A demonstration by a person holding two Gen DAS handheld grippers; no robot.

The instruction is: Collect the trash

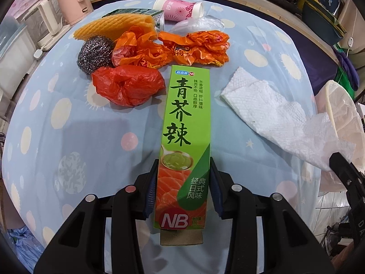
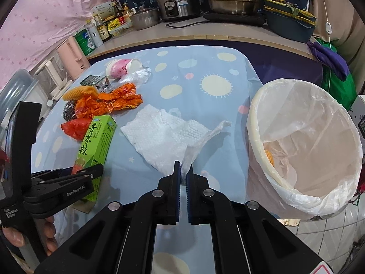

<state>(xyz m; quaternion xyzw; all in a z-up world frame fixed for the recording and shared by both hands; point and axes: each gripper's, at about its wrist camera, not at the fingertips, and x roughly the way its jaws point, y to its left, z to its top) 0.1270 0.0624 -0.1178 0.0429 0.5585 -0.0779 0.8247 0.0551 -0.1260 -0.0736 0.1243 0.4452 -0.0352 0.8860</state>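
My left gripper (image 1: pixel 183 180) is shut on a long green wasabi box (image 1: pixel 186 137), gripping its near end; the box also shows in the right wrist view (image 2: pixel 95 143). My right gripper (image 2: pixel 183 171) is shut on a corner of a white paper towel (image 2: pixel 164 137), whose far part still lies on the table; the towel also shows in the left wrist view (image 1: pixel 269 111). A lined trash bin (image 2: pixel 305 146) stands at the table's right edge, with some trash inside.
On the blue patterned tablecloth (image 1: pixel 91 148) lie a red plastic bag (image 1: pixel 127 86), orange wrappers (image 1: pixel 182 48), a steel scourer (image 1: pixel 94 53), a yellow foam net (image 1: pixel 114 26), a pink cup (image 1: pixel 178 9) and clear plastic (image 1: pixel 200 24). A counter with pots (image 2: pixel 205 0) lies behind.
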